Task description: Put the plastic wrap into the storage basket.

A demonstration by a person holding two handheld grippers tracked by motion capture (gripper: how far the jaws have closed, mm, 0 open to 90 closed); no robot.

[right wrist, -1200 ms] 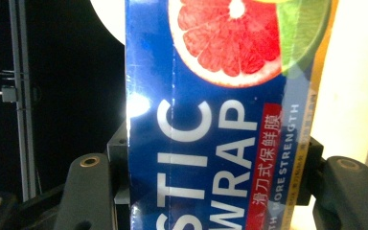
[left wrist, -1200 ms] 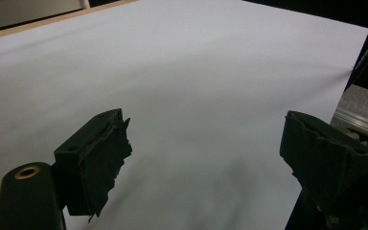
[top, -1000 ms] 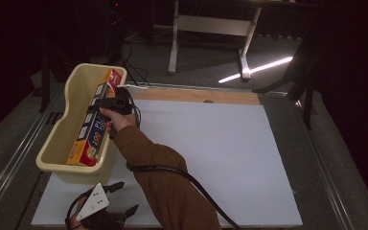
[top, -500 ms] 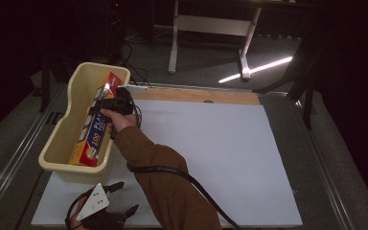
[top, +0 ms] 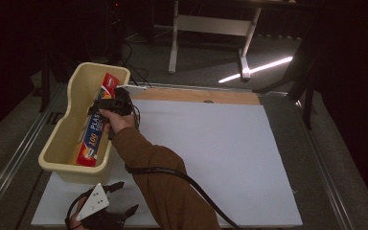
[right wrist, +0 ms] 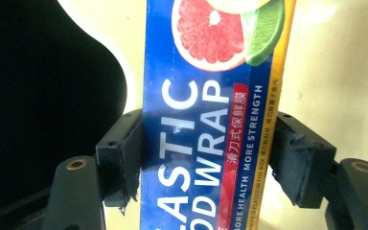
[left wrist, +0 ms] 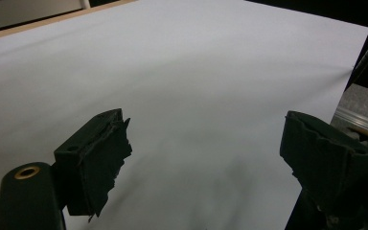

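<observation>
A long blue, red and yellow plastic wrap box (top: pixel 92 132) lies lengthwise in a cream plastic bin (top: pixel 57 139) at the table's left, its far end leaning on the bin's far rim. My right gripper (top: pixel 103 106) reaches into the bin from the right. In the right gripper view the two jaws press on both sides of the plastic wrap box (right wrist: pixel 211 96), so the right gripper (right wrist: pixel 206 160) is shut on it. My left gripper (top: pixel 127 196) rests at the table's near left corner. Its jaws stand wide apart over bare white board, the left gripper (left wrist: pixel 206 148) open.
A white board (top: pixel 230 153) covers the table, with a strip of bare wood (top: pixel 196 96) along its far edge. A black cable (top: pixel 191 184) trails from the right arm across the board. Beyond the table stand a dark floor and a white table frame (top: pixel 211 28).
The right gripper and the box have shifted slightly left, deeper into the bin. The left gripper has stayed put.
</observation>
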